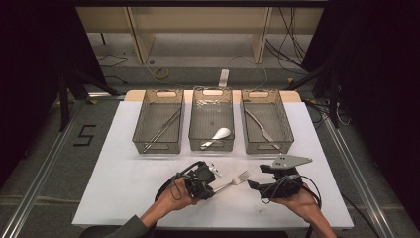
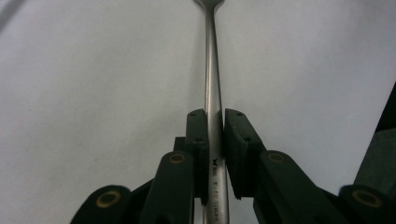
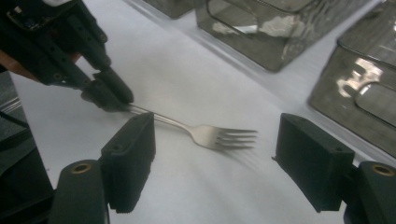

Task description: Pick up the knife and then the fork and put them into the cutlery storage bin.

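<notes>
A silver fork (image 1: 237, 178) points its tines right, low over the white table (image 1: 124, 183). My left gripper (image 1: 214, 188) is shut on its handle. In the left gripper view the black pads (image 2: 198, 135) press on the fork's handle (image 2: 213, 88) from both sides. My right gripper (image 1: 258, 177) is just right of the tines with its jaws wide apart and nothing in them. In the right gripper view the fork (image 3: 219, 136) lies beyond the open right gripper (image 3: 215, 158), and the left gripper (image 3: 109, 95) clamps the handle end.
Three clear bins stand in a row at the back. The left bin (image 1: 140, 119) holds long metal sticks (image 1: 162, 130), the middle bin (image 1: 192, 124) a white spoon (image 1: 218, 135), the right bin (image 1: 286, 124) a knife (image 1: 261, 129). The table's front edge is close to both hands.
</notes>
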`<action>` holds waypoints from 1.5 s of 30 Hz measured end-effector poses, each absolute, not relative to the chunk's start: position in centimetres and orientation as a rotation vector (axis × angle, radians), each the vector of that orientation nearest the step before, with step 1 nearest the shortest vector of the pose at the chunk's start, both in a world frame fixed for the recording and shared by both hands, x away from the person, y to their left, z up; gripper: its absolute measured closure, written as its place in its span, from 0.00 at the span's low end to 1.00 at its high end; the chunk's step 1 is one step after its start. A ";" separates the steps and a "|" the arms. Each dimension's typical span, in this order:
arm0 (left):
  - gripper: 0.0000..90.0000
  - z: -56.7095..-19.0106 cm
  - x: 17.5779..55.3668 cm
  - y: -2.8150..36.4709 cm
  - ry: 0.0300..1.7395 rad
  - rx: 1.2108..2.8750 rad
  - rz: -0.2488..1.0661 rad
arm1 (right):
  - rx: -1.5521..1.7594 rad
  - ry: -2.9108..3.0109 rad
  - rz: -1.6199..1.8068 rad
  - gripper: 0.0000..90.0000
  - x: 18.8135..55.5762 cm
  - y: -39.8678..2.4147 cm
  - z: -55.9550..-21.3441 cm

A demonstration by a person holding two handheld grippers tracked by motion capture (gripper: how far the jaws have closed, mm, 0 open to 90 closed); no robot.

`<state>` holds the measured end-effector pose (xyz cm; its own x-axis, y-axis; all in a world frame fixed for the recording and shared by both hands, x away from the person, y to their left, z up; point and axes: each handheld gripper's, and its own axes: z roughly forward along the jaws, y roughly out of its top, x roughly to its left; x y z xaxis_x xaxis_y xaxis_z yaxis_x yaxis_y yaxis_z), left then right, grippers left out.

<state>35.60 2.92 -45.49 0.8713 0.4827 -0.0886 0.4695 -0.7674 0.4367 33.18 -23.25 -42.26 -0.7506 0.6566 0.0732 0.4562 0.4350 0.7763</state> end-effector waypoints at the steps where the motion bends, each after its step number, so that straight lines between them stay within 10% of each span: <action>1: 0.89 -45.5 35.5 2.9 0.688 2.597 0.029 | 0.955 2.457 1.215 0.33 33.1 -23.0 -42.3; 28: 0.89 -43.2 34.6 2.9 0.606 2.608 0.019 | 0.472 2.685 0.972 0.38 33.3 -15.8 -46.2; 45: 0.89 -42.5 34.1 2.9 0.540 2.619 -0.039 | 0.286 2.714 0.866 0.68 32.9 -14.7 -46.7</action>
<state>34.11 2.88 -42.51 0.9223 0.3679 -0.1182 0.3811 -0.8156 0.4353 32.94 -14.71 -46.69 -0.9420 0.2688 -0.2010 0.1026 0.8009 0.5899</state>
